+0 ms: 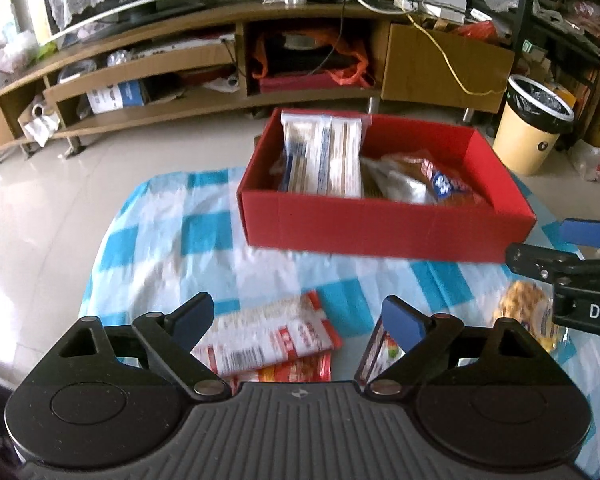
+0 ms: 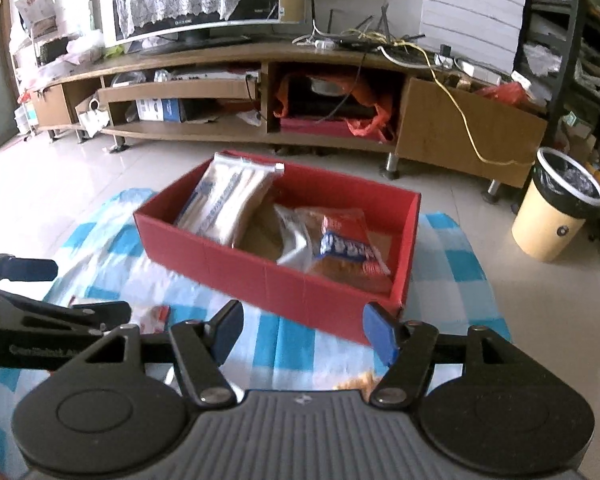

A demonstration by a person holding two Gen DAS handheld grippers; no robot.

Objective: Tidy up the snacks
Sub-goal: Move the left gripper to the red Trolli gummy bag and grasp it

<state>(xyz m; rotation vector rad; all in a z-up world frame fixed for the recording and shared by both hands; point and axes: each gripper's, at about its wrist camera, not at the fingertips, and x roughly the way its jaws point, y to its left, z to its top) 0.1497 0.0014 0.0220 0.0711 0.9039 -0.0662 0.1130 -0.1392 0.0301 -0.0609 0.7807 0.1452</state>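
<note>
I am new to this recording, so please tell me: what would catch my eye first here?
The bright red cardboard box dominates, sitting on a blue-and-white checked cloth on the floor and already holding snack bags. Nearer, red-and-white snack packets lie on the cloth below the open left gripper.

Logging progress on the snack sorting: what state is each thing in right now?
Red box: open, partly filled.
White packet: in box, leaning upright.
Orange bag: in box, lying flat.
Red-and-white packets: on cloth, outside box.
Left tongs: open, empty.
Right tongs: open, empty.
</note>
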